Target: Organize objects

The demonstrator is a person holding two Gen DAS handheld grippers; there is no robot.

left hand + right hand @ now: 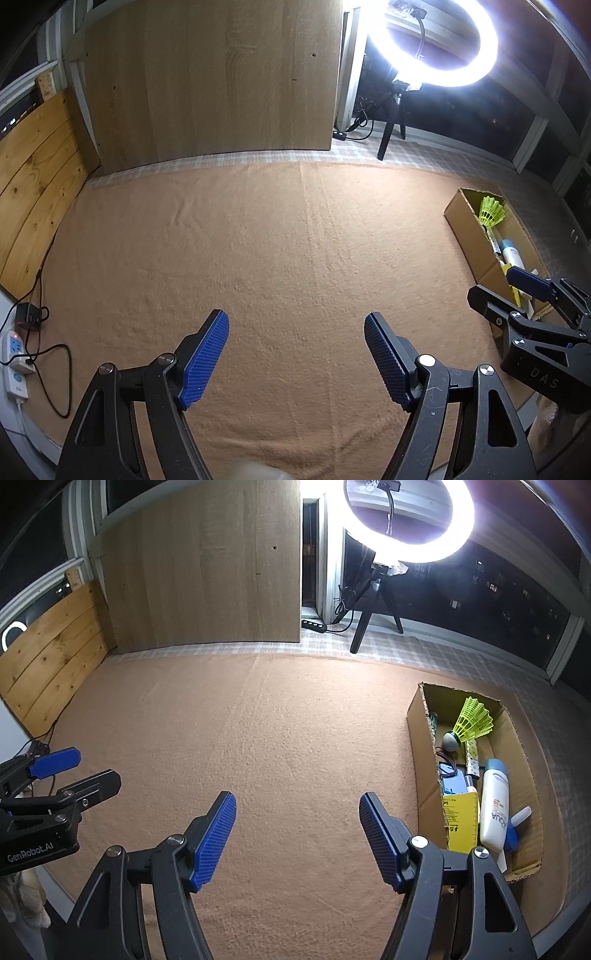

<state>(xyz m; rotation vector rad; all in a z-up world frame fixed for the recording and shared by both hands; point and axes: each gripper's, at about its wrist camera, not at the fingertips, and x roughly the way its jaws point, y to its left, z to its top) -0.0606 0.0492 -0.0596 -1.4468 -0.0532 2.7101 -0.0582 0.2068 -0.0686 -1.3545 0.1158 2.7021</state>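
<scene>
On the left gripper (64, 771) "GenRobot.AI"; on the white bottle (494, 805) "AQUA"

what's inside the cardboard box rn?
Cardboard box: yellow shuttlecock, white AQUA bottle, yellow carton, a patterned tube, small blue items. The near end and whatever lies under them is hidden.

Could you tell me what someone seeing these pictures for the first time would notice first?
The glaring ring light on its tripod at the back right stands out first. Next comes the cardboard box on the right of the orange cloth, holding a yellow shuttlecock and a white bottle. The left gripper and right gripper hang open and empty over the cloth.
</scene>
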